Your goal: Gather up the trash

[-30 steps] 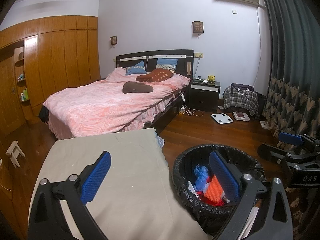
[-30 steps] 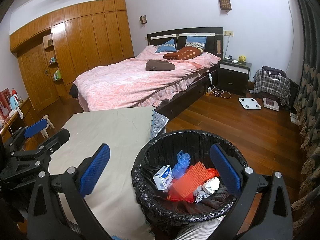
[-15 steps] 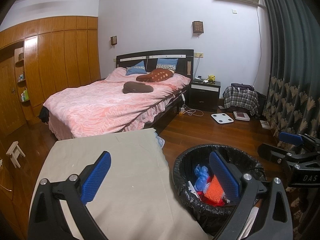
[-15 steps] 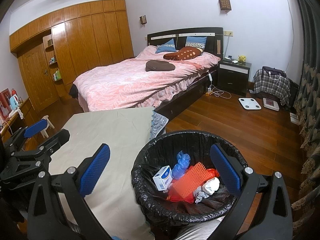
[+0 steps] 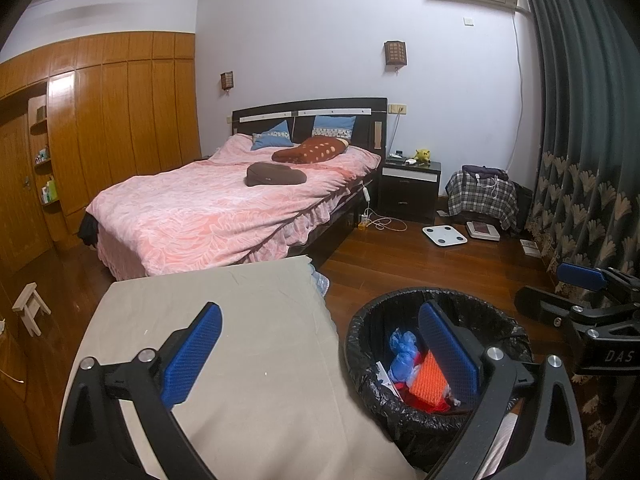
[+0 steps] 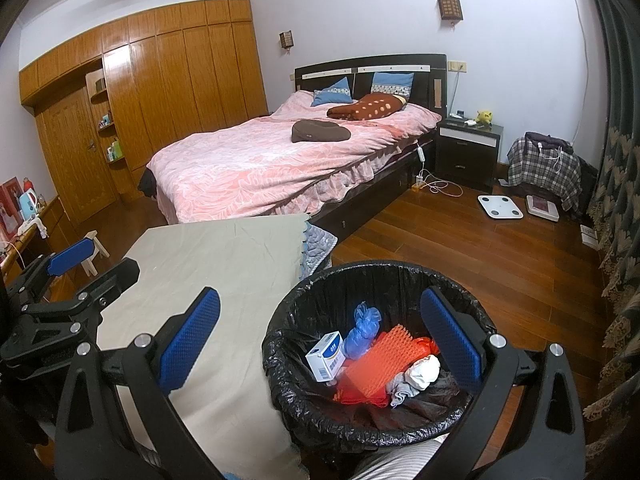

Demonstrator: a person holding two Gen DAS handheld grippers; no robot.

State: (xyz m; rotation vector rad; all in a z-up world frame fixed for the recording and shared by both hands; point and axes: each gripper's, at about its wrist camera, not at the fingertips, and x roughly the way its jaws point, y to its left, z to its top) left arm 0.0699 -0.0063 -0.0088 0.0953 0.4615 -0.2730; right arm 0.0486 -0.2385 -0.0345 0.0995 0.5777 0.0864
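A black-lined trash bin (image 6: 304, 308) stands on the wood floor beside a beige-covered table (image 6: 224, 272). In it lie a white box (image 6: 326, 356), a blue bag (image 6: 362, 328), an orange textured sheet (image 6: 376, 368) and a crumpled white-grey wad (image 6: 420, 376). My right gripper (image 6: 320, 340) is open and empty, above the bin's near rim. My left gripper (image 5: 320, 354) is open and empty, over the table edge (image 5: 248, 340) and the bin (image 5: 360, 332). Each gripper shows at the edge of the other's view.
A pink-covered bed (image 5: 224, 208) stands behind the table. A dark nightstand (image 5: 410, 192), a white scale (image 5: 444, 235) and a plaid-covered seat (image 5: 480, 196) lie at the back right. Dark curtains (image 5: 580, 160) hang on the right. Wooden wardrobes (image 6: 140, 112) line the left wall.
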